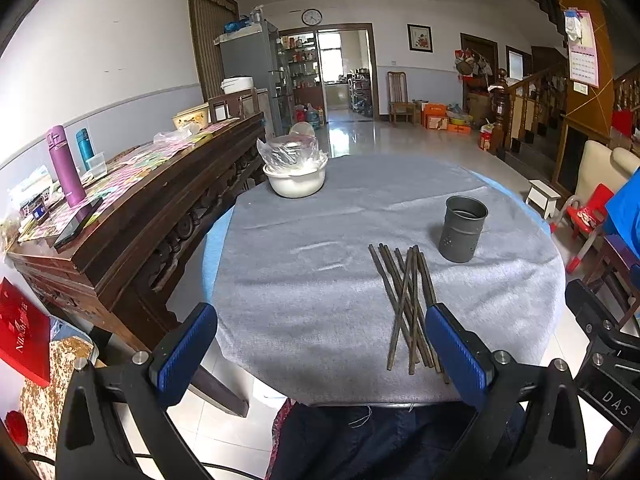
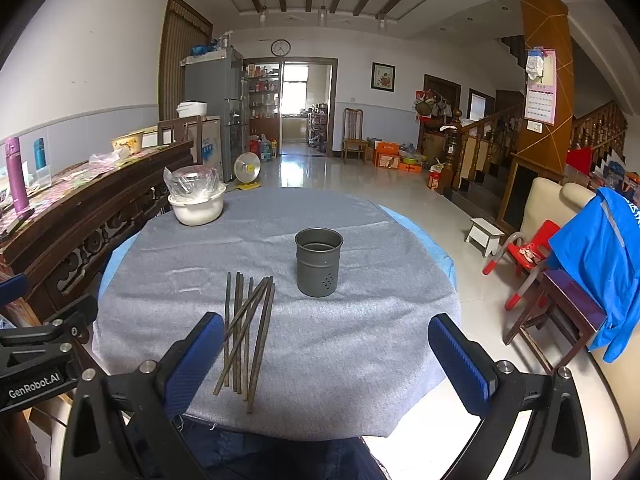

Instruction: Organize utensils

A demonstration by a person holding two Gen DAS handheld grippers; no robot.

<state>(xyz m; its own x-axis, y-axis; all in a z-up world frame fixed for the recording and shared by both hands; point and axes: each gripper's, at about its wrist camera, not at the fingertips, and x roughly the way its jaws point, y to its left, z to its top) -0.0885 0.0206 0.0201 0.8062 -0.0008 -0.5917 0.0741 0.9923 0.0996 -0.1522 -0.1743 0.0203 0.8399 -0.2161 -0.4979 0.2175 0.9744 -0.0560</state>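
Room: large living and dining space with a glossy tiled floor, beamed ceiling, a wall clock (image 2: 281,47) over a far doorway, and a wooden staircase on the right.
Table: round table (image 2: 404,240) covered with a grey cloth, a blue layer peeking out at its edges.
Chopsticks: a loose bundle of dark chopsticks (image 2: 247,332) lies flat on the cloth near the front edge, several crossing each other; in the left wrist view the same bundle (image 1: 408,308) sits just beside the left tongs' right finger.
Holder: a grey metal cup (image 2: 319,262) with small holes stands upright on the cloth, just beyond and to the right of the chopsticks, apart from them, nothing inside.
Left tongs: left gripper (image 1: 320,344) hovers at the near edge of the table, blue-padded fingers spread wide, gripping nothing.
Right tongs: right gripper (image 2: 326,354) hovers at the same edge, fingers spread wide, gripping nothing; its left finger overlaps the chopsticks in view, contact unclear.
Bowl: white bowl (image 2: 197,208) holding a plastic-wrapped dish at the far left of the table.
Sideboard: dark carved wooden sideboard (image 1: 132,216) along the left wall, with a purple flask (image 1: 64,166) standing on it.
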